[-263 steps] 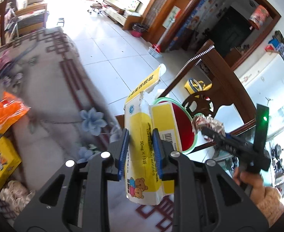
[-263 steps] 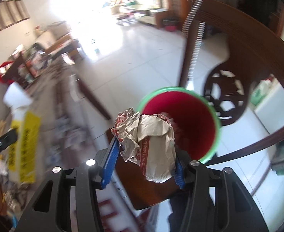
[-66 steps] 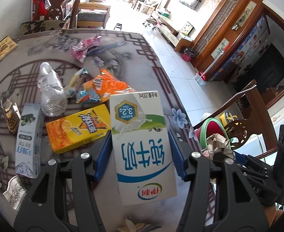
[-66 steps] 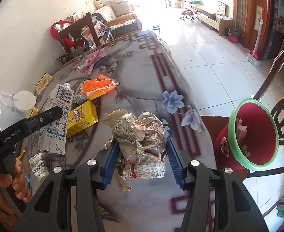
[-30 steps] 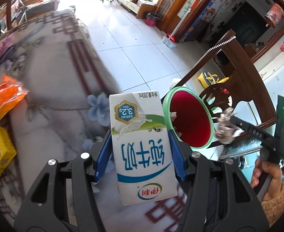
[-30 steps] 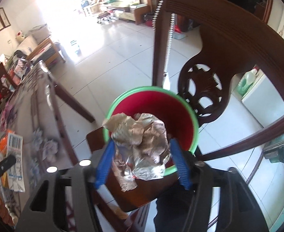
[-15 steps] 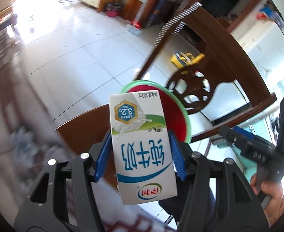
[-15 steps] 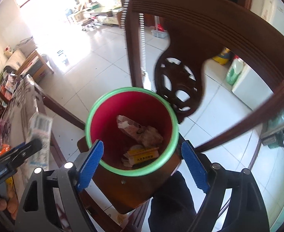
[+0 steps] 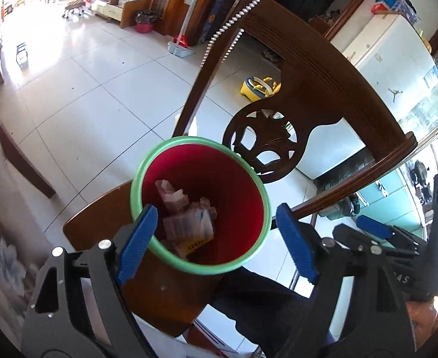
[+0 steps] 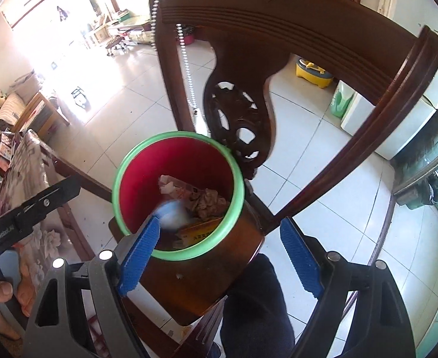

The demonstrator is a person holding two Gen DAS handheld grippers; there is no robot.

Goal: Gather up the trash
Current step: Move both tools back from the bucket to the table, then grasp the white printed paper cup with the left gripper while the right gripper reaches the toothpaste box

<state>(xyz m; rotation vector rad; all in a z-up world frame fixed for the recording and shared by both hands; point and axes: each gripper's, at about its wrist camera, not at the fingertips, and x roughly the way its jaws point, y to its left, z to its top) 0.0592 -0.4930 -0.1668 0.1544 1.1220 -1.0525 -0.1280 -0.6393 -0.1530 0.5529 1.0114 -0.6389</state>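
A red bin with a green rim (image 9: 147,164) stands on a wooden chair seat (image 9: 99,220); it also shows in the right wrist view (image 10: 129,158). Crumpled paper and a yellow box (image 9: 189,223) lie inside it. My left gripper (image 9: 216,241) is open and empty just above the bin's mouth. My right gripper (image 10: 219,241) is open and empty over the bin's near rim. In the right wrist view a blurred white carton (image 10: 171,213) is dropping into the bin. The left gripper's side (image 10: 30,208) shows at the left there.
The chair's carved wooden back (image 9: 308,95) rises right behind the bin. The flowered tablecloth of the table (image 10: 30,179) lies to the left. White tiled floor (image 9: 84,104) surrounds the chair. A yellow toy (image 9: 257,88) and a white fridge (image 9: 392,50) stand beyond.
My left gripper has opened and let go of the milk carton, which falls into the bin. My right gripper stays open after dropping the crumpled paper a moment earlier.
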